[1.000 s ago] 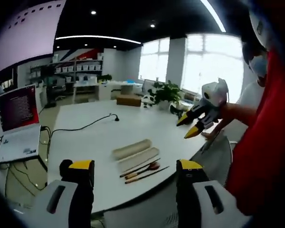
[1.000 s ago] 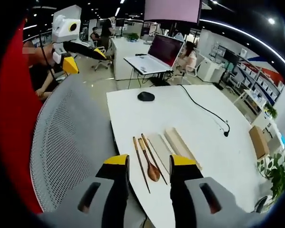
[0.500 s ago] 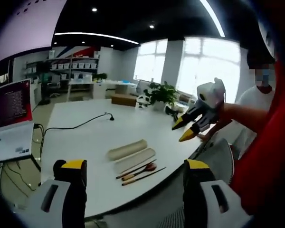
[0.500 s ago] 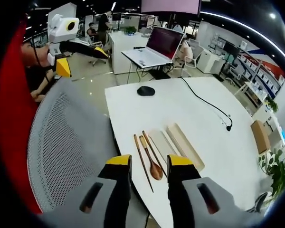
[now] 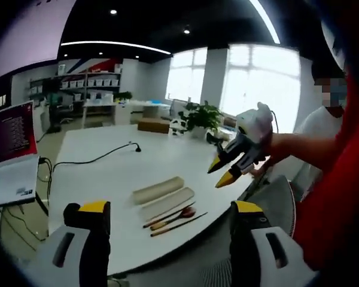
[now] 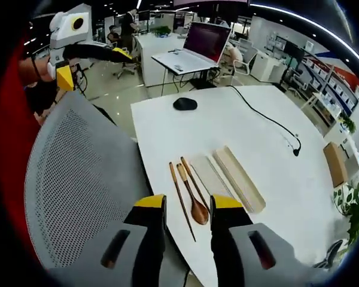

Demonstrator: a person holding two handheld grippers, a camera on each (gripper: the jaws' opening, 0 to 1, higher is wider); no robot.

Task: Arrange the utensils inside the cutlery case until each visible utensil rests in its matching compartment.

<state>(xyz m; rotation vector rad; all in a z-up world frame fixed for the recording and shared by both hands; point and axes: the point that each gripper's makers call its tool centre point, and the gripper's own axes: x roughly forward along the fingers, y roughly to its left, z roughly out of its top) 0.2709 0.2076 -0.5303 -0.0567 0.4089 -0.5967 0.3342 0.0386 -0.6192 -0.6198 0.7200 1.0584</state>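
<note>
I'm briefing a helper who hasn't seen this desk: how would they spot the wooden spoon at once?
On the white table, look at the near edge beside the grey mesh chair back. Three wooden utensils lie side by side next to a pale cutlery case. The wooden spoon lies between two chopsticks and alone has a broad oval bowl.

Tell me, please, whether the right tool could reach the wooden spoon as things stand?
Probably yes: the right tool hangs open just short of the wooden spoon, with nothing lying between them.
</note>
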